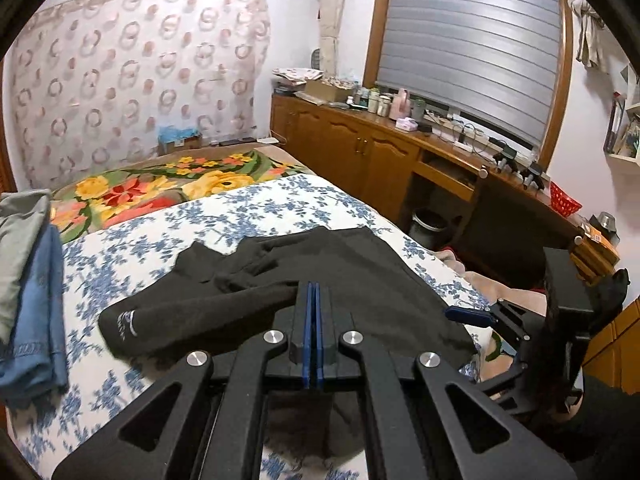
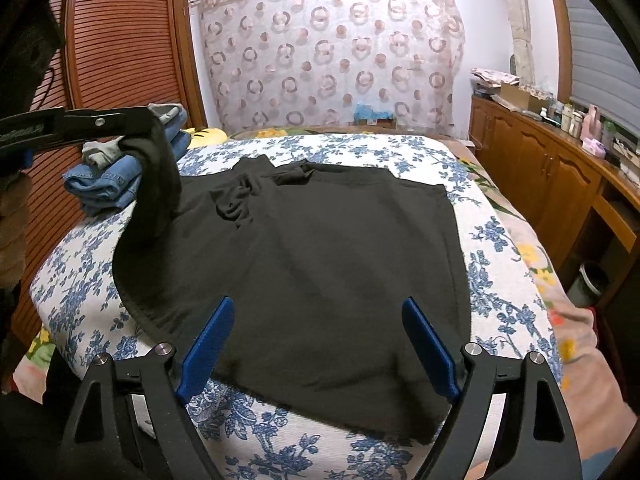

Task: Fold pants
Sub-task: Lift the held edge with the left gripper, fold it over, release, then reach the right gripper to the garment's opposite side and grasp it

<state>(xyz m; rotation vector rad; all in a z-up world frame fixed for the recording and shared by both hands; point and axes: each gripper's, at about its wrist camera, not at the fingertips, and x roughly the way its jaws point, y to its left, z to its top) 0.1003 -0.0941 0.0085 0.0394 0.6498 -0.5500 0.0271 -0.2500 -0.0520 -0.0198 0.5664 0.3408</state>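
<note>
Bedroom; the work surface is a bed (image 2: 500,248) under a blue-floral white cover, with a louvred wooden door at far left and a wooden cabinet run (image 2: 540,160) along the right wall.

Left to right: a stack of folded clothes (image 2: 108,182), denim lowest, sits at the bed's left edge, just beside the work. The left gripper (image 2: 138,126) is closed on a bunched portion of the black pants (image 2: 320,260) and holds it raised above the cover; its own camera shows the blue pads pressed together with black fabric passing between them. The rest of the garment lies spread across the middle of the bed, rumpled near the far left. The right gripper (image 2: 316,344) hovers over the near hem, jaws wide apart, holding nothing.

Judgement: the fold is in progress. The raised portion should be carried rightward and laid flat, edges matched, with the right gripper pinning the near edge.

Clearance: open cover lies right and beyond; the near hem sits close to the bed's edge, so slippage is possible.
</note>
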